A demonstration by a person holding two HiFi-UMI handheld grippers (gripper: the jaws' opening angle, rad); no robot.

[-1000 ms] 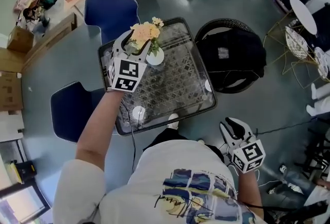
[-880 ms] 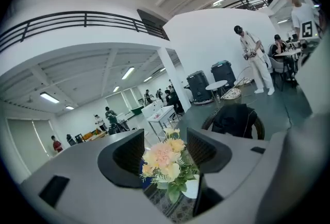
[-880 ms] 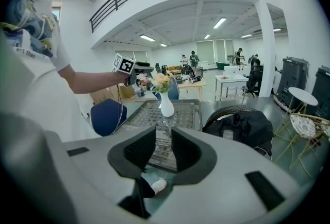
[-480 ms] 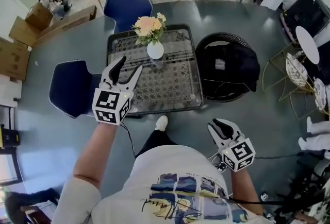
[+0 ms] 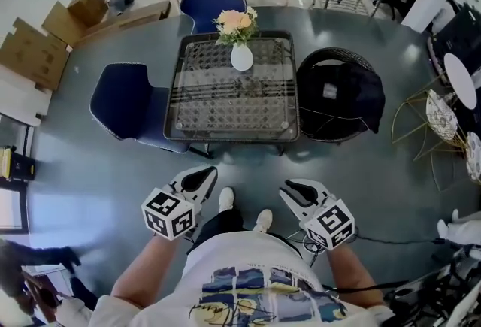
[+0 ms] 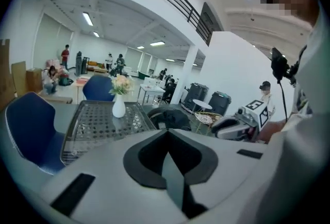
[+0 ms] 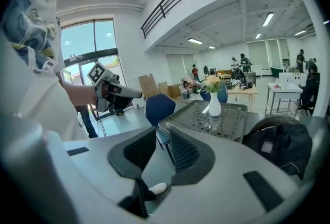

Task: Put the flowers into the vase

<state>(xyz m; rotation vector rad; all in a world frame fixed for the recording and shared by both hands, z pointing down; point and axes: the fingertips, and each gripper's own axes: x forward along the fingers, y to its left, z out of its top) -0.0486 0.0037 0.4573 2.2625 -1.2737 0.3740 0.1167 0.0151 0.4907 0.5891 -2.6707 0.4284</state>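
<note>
Left gripper (image 5: 200, 178) pulled back from metal-mesh counter (image 5: 225, 104), jaws just closed together, empty; right gripper (image 5: 295, 190) slightly apart, empty. Peach flowers (image 5: 235, 20) stand in white vase (image 5: 241, 59): task looks done.

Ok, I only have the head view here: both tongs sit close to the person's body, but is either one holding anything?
Observer: The left gripper view shows the left tongs shut with nothing between them; they have just closed.
Operator: And the right?
Observer: In the right gripper view the right tongs stand slightly apart, also with nothing between them.
Operator: Is the vase standing properly?
Observer: Seen side-on, the white vase stands upright on the mesh table, with the flowers in it.
</note>
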